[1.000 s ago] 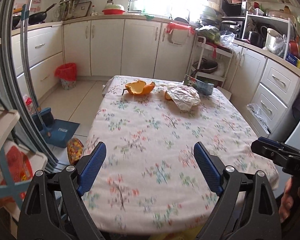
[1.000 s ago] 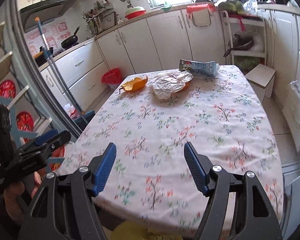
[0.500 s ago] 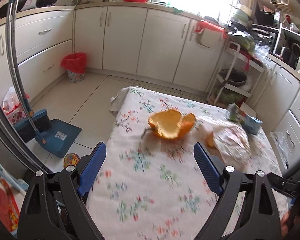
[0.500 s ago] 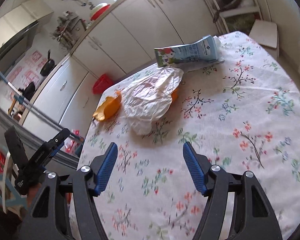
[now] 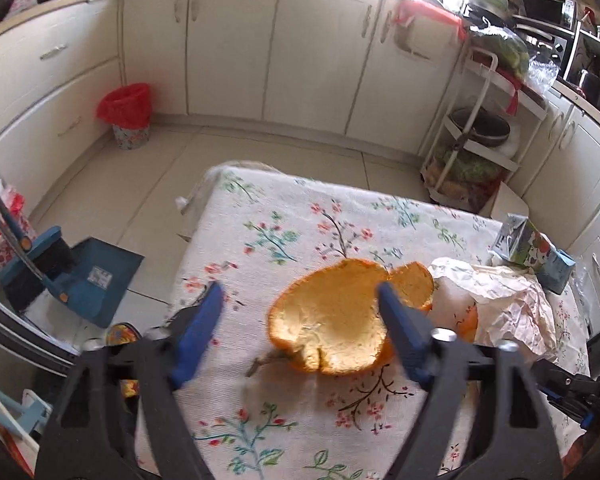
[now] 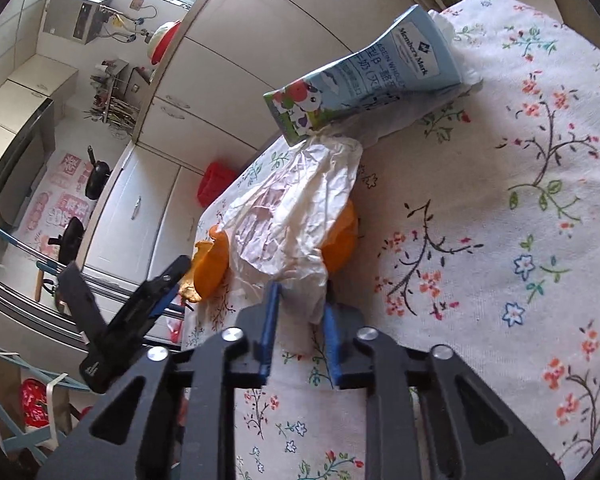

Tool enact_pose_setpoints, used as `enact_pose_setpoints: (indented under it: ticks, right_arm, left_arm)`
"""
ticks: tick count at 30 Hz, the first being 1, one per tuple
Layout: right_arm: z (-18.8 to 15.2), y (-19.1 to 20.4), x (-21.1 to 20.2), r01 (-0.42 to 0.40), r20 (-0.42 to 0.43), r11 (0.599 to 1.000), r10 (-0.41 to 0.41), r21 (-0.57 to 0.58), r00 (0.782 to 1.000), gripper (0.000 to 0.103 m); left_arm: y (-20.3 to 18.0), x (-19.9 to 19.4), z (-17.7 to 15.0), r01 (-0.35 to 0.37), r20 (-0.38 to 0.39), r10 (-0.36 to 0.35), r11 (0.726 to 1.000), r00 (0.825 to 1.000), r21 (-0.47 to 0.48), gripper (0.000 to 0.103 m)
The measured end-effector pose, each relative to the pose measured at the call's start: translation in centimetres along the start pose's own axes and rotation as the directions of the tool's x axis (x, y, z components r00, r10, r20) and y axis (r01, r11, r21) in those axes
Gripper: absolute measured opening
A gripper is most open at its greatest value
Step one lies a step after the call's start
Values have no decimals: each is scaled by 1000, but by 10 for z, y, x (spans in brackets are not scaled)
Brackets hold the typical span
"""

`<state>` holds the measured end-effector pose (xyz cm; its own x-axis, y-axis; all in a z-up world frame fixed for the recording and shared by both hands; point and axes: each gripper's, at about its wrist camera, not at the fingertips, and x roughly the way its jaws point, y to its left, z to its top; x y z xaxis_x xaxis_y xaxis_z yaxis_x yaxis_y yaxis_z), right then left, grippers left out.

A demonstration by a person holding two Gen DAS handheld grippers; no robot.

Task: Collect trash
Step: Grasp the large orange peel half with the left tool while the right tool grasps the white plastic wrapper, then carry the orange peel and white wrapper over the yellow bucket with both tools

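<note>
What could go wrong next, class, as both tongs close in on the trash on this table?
1. The right tongs pinch only the edge of the crumpled paper; it may tear or slip.
2. Lifting it could roll the orange piece beneath.
3. The left tongs sit off-centre on the orange peel; it may skid.

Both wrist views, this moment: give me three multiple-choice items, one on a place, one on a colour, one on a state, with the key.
1. Where does the carton lie?
A. far table end
B. floor
C. counter

2. What colour is the bin liner?
A. blue
B. red
C. black

3. How does the left gripper stand?
A. shut on the peel
B. shut on nothing
C. open

Key: 1 A, it lies on its side beyond the wrapper. 2 B, red plastic lines the floor bin. 3 C, its fingers stand wide apart by the peel, while the right gripper is nearly shut around the wrapper's edge.
</note>
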<state>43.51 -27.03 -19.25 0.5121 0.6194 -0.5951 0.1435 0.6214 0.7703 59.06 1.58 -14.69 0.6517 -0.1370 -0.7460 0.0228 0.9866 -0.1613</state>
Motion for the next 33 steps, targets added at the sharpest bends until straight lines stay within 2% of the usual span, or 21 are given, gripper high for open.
enact_pose_setpoints:
  ticks: [1, 2, 3, 7, 12, 17, 23, 25, 26, 27, 29, 30, 33]
  right_arm:
    - [-2, 0, -2, -14, 0, 1000, 14, -2, 1000, 9]
    - [-2, 0, -4, -20, 1, 1000, 20, -9, 1000, 5]
    - [-1, 2, -4, -22, 0, 1000, 22, -17, 1000, 5]
    - [-8, 7, -17, -50, 0, 998, 50, -36, 999, 4]
    - [-35, 15, -48, -88, -30, 995, 86, -52, 996, 4]
    - [-75, 9, -81, -118, -111, 992, 113, -35, 987, 4]
    - [-104, -15, -105, -73, -189, 997, 77, 28, 979, 5]
    - [-105, -26, -105, -40, -199, 997, 54, 70, 978, 10]
    - [-104, -34, -104, -26, -197, 994, 46, 104, 979, 22]
    - [-103, -40, -102, -22, -192, 991, 47, 131, 980, 33]
    - [-99, -44, -104, -51, -162, 986, 76, 157, 984, 36]
    - [-96, -43, -103, -66, -147, 985, 90, 159, 985, 42]
    - [-89, -38, -99, -76, -107, 987, 92, 140, 990, 46]
  left_arm:
    - [-2, 6, -2, 20, -30, -20, 1000, 999, 4, 30]
    - [-3, 7, -4, 25, -40, -25, 1000, 999, 8, 21]
    - [-3, 8, -7, 48, -47, -48, 999, 998, 8, 16]
    - [-4, -6, -25, 74, -51, -75, 997, 996, -12, 13]
    - [0, -52, -73, 104, -69, -108, 993, 992, -52, 13]
    - [7, -106, -134, 141, -89, -151, 984, 985, -107, 13]
    - [-6, -137, -179, 154, -114, -166, 982, 979, -107, 13]
    - [-12, -139, -184, 155, -131, -166, 984, 977, -88, 19]
    - [-12, -139, -184, 156, -134, -166, 984, 977, -81, 22]
    - [-15, -139, -184, 151, -133, -160, 986, 978, -72, 28]
    - [-21, -140, -181, 138, -120, -143, 989, 982, -51, 36]
    - [-22, -139, -179, 134, -119, -139, 990, 983, -46, 38]
    - [-23, -134, -175, 132, -121, -137, 990, 983, -49, 38]
